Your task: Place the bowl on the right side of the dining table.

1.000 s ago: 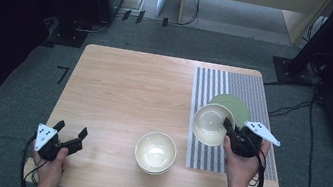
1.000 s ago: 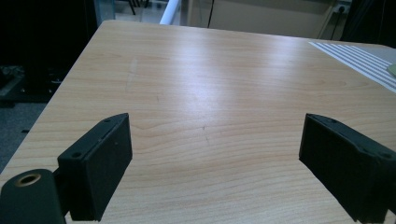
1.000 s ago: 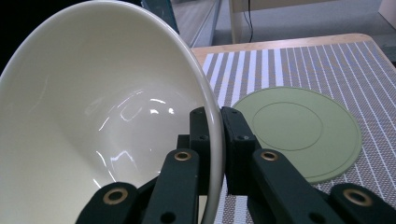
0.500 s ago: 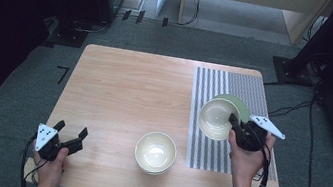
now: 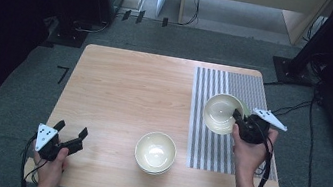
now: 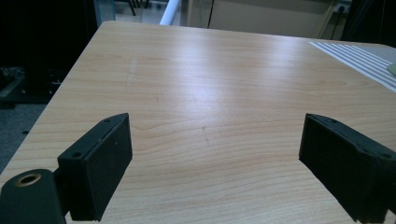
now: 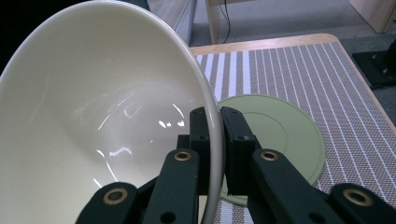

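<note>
My left gripper (image 5: 67, 139) rested open at the table's (image 5: 129, 92) near left corner, far from any bowl; my right gripper (image 5: 240, 123) pinched the lifted bowl's (image 5: 221, 113) rim above the striped mat (image 5: 207, 145), right of the stacked bowls (image 5: 155, 152)

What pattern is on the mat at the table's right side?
Grey and white stripes on the mat, running front to back; clearest in the right gripper view, also plain from the high view.

Held cream bowl (image 7: 107, 116) runs off the right gripper view's left & bottom edges and hides part of the green plate (image 7: 280, 135). In left gripper view, right jaw is cut by the frame edge.
</note>
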Demonstrator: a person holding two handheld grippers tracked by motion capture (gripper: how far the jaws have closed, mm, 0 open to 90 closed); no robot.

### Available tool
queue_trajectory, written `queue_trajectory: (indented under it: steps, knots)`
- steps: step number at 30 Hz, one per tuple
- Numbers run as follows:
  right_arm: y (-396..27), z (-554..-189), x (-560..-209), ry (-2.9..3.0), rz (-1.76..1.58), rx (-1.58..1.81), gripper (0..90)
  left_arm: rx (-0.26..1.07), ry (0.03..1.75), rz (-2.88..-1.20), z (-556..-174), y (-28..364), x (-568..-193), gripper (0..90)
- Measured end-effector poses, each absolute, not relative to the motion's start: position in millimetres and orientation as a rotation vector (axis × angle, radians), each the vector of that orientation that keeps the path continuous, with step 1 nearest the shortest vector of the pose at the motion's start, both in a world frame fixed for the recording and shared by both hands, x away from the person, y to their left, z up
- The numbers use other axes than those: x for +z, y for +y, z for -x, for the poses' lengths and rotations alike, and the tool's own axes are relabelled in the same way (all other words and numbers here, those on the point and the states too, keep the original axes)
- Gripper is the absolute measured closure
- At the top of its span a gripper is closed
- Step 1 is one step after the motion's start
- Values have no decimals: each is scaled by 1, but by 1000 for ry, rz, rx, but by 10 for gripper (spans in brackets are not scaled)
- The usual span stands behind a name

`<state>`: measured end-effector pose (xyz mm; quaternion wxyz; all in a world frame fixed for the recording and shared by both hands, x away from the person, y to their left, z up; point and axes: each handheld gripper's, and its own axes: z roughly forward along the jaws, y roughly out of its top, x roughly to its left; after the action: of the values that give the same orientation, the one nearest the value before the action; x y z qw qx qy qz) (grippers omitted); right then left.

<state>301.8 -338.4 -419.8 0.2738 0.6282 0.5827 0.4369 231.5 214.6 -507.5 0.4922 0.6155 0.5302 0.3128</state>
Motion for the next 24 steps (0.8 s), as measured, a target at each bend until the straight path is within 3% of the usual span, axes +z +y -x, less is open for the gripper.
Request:
queue_trajectory:
  steps: [24]
  knots:
    - [-354, -333, -433, 1567, -1787, 1071, 848, 762, 1285, -1495, -232, 214, -508, 94]
